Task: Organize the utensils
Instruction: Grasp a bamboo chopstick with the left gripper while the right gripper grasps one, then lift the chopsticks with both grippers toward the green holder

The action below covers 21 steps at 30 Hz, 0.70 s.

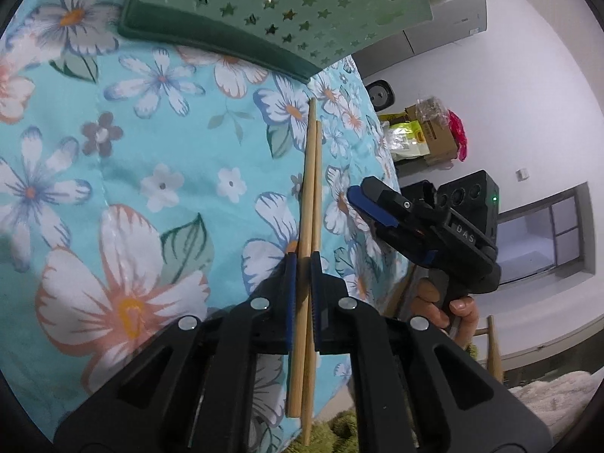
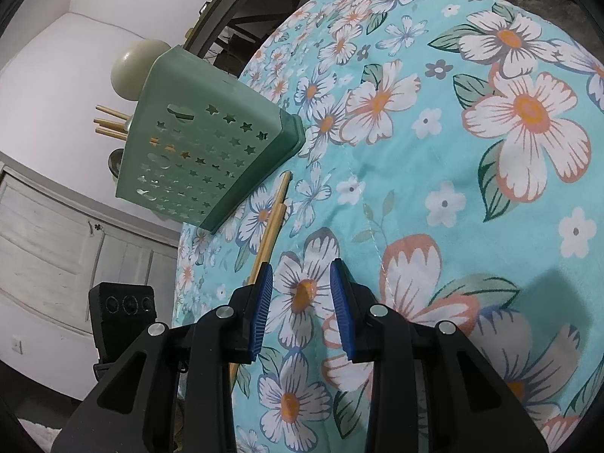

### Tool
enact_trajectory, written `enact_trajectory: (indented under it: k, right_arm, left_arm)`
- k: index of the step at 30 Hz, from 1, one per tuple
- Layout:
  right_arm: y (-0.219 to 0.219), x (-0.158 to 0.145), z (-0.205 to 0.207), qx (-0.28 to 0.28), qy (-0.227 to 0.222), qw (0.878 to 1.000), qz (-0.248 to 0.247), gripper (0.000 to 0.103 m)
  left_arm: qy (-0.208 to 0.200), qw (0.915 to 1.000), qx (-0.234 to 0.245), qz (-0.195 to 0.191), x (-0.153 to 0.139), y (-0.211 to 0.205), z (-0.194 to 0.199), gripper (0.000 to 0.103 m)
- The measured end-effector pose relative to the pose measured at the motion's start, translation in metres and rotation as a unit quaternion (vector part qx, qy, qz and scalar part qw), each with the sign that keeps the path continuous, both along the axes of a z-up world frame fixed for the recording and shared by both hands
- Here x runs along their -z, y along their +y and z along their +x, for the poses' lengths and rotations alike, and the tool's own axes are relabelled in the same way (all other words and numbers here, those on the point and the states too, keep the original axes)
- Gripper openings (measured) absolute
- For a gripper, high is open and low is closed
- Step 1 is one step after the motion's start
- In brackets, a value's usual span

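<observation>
Two wooden chopsticks (image 1: 310, 196) lie along the floral cloth, and my left gripper (image 1: 301, 264) is shut on them near their thick ends. Their far tips point toward the green utensil holder (image 1: 287, 3), which has star-shaped holes. In the right wrist view the same chopsticks (image 2: 272, 219) run from the holder (image 2: 196, 151) down behind my left finger. My right gripper (image 2: 301, 283) stands open over the cloth with nothing between its blue pads (image 2: 341, 302). From the left wrist view the right gripper (image 1: 362, 196) hangs just right of the chopsticks, held by a hand (image 1: 458, 307).
Several chopsticks (image 2: 111, 122) and a pale rounded utensil (image 2: 137, 64) stick out of the holder's top. The floral cloth (image 2: 453, 188) covers the table, whose edge (image 1: 381, 143) drops off at the right. Boxes and bags (image 1: 426, 132) sit beyond it.
</observation>
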State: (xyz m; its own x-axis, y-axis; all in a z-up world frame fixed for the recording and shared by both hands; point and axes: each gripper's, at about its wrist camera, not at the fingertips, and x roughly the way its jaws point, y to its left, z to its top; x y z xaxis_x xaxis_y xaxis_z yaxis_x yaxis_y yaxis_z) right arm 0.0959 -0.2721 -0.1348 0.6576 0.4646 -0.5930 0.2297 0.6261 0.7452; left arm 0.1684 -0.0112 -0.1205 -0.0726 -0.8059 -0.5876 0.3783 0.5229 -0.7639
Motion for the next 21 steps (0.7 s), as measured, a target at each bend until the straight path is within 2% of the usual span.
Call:
enact_trajectory:
  k: [3, 4, 6, 10, 14, 19, 20, 21]
  right_arm:
    - [0.002, -0.003, 0.001, 0.002, 0.003, 1.000, -0.005, 0.032]
    - [0.003, -0.004, 0.002, 0.001, 0.003, 1.000, -0.005, 0.032]
    - [0.006, -0.007, 0.005, -0.002, 0.001, 1.000, -0.006, 0.032]
    - [0.018, -0.010, 0.019, -0.014, 0.004, 1.000, -0.019, 0.032]
    - [0.034, -0.013, 0.036, -0.029, 0.011, 0.998, -0.061, 0.032]
    - [0.059, -0.017, 0.055, -0.054, 0.018, 0.987, -0.152, 0.032]
    - [0.062, -0.018, 0.057, -0.055, 0.018, 0.985, -0.165, 0.028]
    - [0.065, -0.019, 0.058, -0.055, 0.020, 0.982, -0.181, 0.020]
  left_arm:
    - [-0.035, 0.9993, -0.004, 0.016, -0.010, 0.003, -0.002, 0.006]
    - [-0.058, 0.9979, -0.005, 0.029, -0.017, 0.004, -0.004, 0.006]
    - [-0.111, 0.9918, -0.003, 0.064, -0.030, 0.005, -0.009, 0.006]
    - [-0.174, 0.9768, 0.000, 0.125, -0.039, 0.010, -0.016, 0.006]
    - [-0.191, 0.9689, -0.005, 0.158, -0.038, 0.019, -0.018, 0.006]
    - [-0.194, 0.9665, -0.010, 0.167, -0.036, 0.027, -0.020, 0.006]
    - [-0.195, 0.9661, -0.010, 0.169, -0.036, 0.028, -0.021, 0.006]
    - [-0.196, 0.9655, -0.010, 0.171, -0.036, 0.028, -0.021, 0.006]
